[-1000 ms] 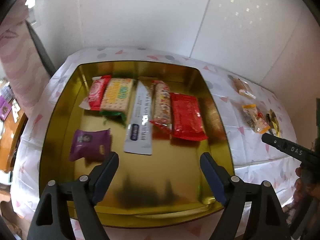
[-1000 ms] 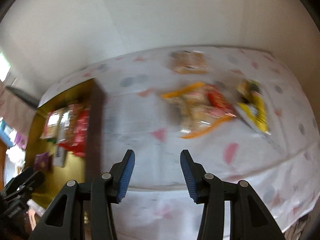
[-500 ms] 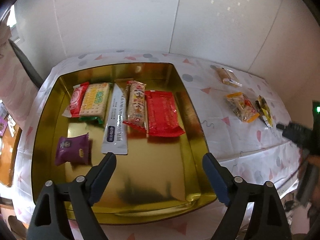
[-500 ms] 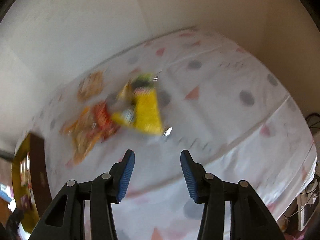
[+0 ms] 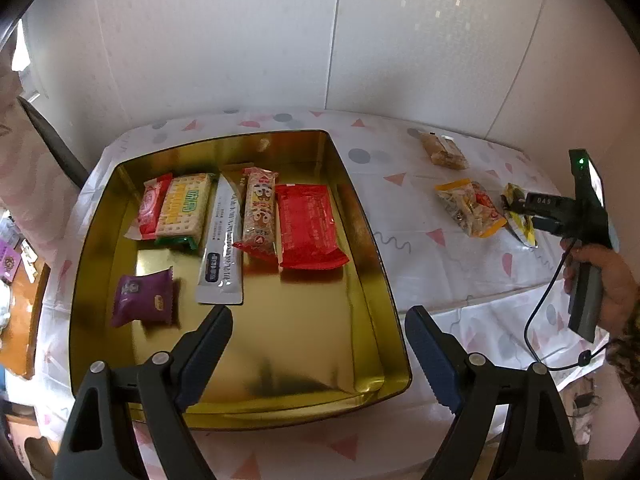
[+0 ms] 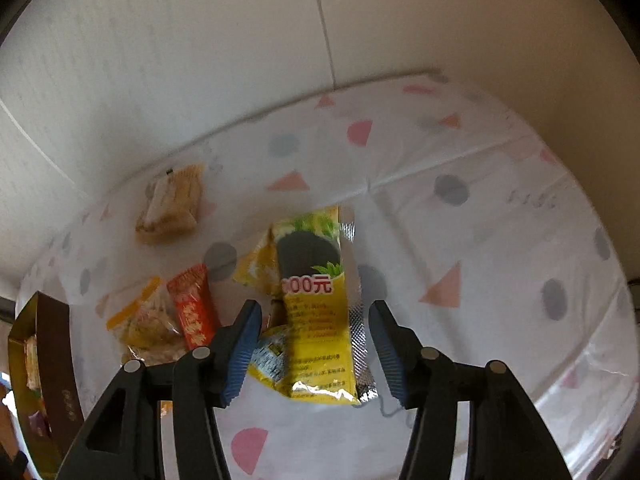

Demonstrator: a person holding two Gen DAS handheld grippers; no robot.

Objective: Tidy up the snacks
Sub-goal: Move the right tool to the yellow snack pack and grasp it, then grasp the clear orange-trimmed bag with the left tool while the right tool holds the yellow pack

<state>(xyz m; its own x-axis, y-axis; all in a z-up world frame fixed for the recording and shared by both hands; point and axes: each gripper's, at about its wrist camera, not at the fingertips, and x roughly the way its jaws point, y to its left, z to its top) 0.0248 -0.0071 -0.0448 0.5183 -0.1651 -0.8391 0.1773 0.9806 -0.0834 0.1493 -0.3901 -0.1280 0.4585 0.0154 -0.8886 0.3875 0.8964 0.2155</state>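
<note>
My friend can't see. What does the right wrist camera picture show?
The right gripper hangs with open jaws on either side of a yellow foil snack packet lying on the white spotted tablecloth. Left of it lie an orange-edged clear snack bag and a pale biscuit packet.

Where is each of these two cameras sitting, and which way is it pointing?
Left wrist: rides the left gripper, looking down at the gold tin of snacks; the person's right hand shows at the edge.
Right wrist: rides the right gripper, looking down at the yellow packet between its open fingers.
Shared: the tin, the yellow packet and the patterned tablecloth.
</note>
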